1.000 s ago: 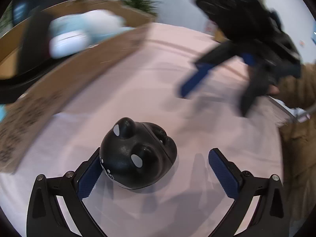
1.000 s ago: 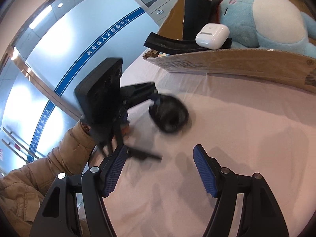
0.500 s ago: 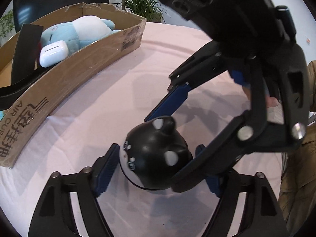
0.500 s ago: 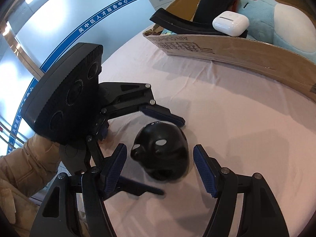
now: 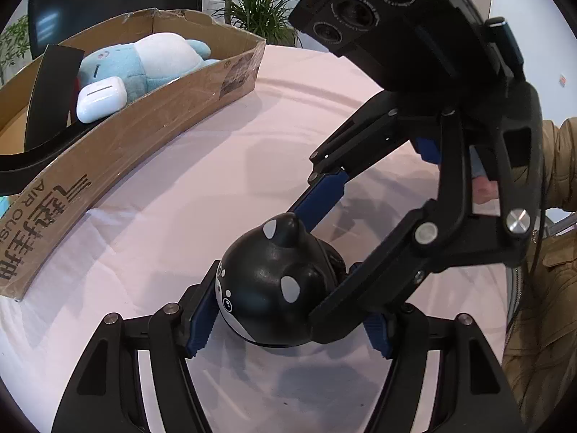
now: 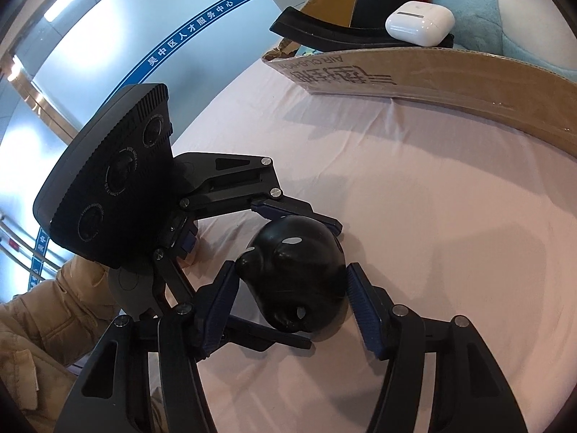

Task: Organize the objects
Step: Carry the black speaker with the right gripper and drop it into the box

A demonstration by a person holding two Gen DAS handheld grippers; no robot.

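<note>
Brown cardboard box (image 5: 119,151) printed "AIR CUSHION", upper left; both hand-held grippers, left (image 5: 288,319) and right (image 6: 294,299), closing around glossy black whale-shaped toy (image 5: 268,281).

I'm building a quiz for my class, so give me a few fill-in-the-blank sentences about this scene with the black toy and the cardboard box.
1. The round black toy rests on a ____ tablecloth.
2. Both the left gripper and the right gripper have the ____ between their fingers.
3. The white earbud case lies inside the cardboard ____.
4. Beside the earbud case lies a ____ plush toy.

Missing words: pink; black toy; box; blue
</note>
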